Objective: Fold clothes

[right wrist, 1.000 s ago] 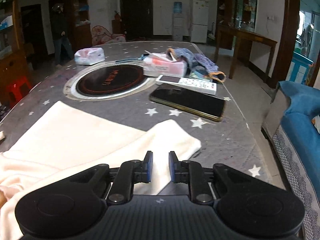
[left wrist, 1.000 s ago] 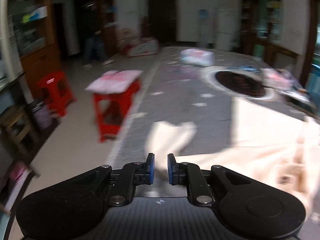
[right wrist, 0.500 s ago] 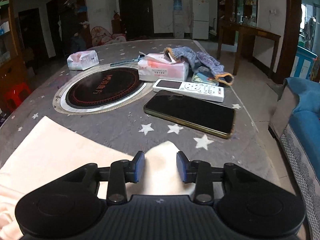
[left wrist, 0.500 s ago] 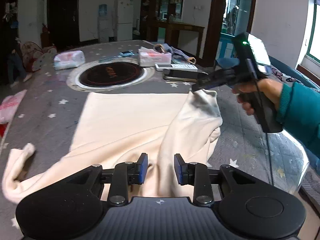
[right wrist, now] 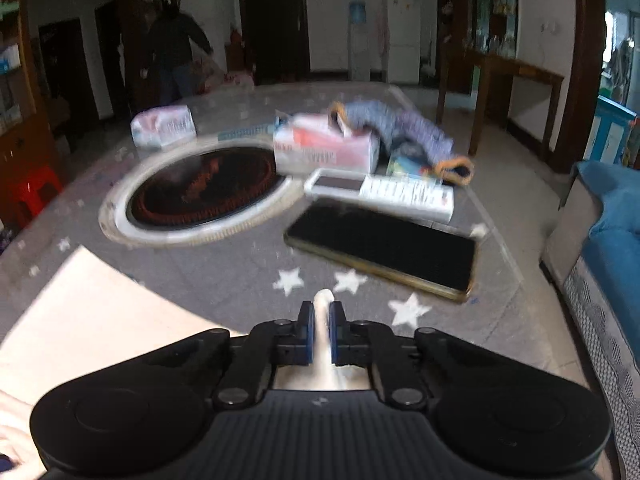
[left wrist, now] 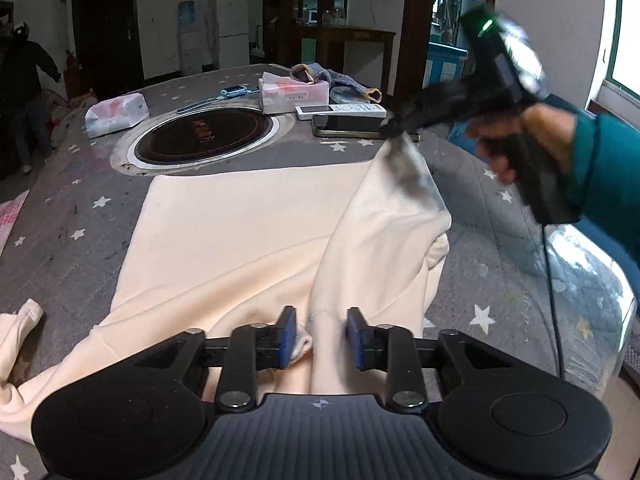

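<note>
Left wrist view:
- Left claw: the jaws have just been closing; they stand a little apart, a ridge of cloth rises between them, and I cannot tell if the pads press on it.
- Cream garment: it lies spread on the grey table with star pattern; one sleeve end lies at the left, near the table edge.
- Right claw: it is held by a hand with a teal sleeve, and it lifts the right corner of the garment above the table.
- Behind the garment: a round black plate set in the table, a tissue box, a remote, a phone.

Right wrist view (blurred):
- Right claw: pressed together, pinching a thin fold of the cream garment that sticks up between the pads.
- Garment: its flat part lies at the lower left on the table.
- Ahead: the phone, the remote, the tissue box, the round plate.
</note>
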The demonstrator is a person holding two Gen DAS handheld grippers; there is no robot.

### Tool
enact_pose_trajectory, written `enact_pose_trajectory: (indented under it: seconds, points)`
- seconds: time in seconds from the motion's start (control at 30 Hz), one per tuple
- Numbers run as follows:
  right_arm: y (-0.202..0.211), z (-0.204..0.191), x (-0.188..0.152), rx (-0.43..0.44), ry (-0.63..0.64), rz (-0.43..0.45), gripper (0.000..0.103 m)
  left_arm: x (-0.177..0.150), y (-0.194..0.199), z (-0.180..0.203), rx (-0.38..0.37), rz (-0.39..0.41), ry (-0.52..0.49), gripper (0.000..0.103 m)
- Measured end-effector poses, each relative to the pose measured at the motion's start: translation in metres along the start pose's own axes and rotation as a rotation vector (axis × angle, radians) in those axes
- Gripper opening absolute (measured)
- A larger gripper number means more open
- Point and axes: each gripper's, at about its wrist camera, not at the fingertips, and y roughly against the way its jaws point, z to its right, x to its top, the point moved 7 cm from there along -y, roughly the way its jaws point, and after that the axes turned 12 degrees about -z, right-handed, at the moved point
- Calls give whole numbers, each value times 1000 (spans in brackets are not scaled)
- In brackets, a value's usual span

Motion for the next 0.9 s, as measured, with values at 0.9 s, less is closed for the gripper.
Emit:
enact_pose_trajectory:
  seconds: [0.9]
  points:
    - [169, 101, -114, -280, -123, 153, 11, -42, 59, 85, -230, 100, -177, 14]
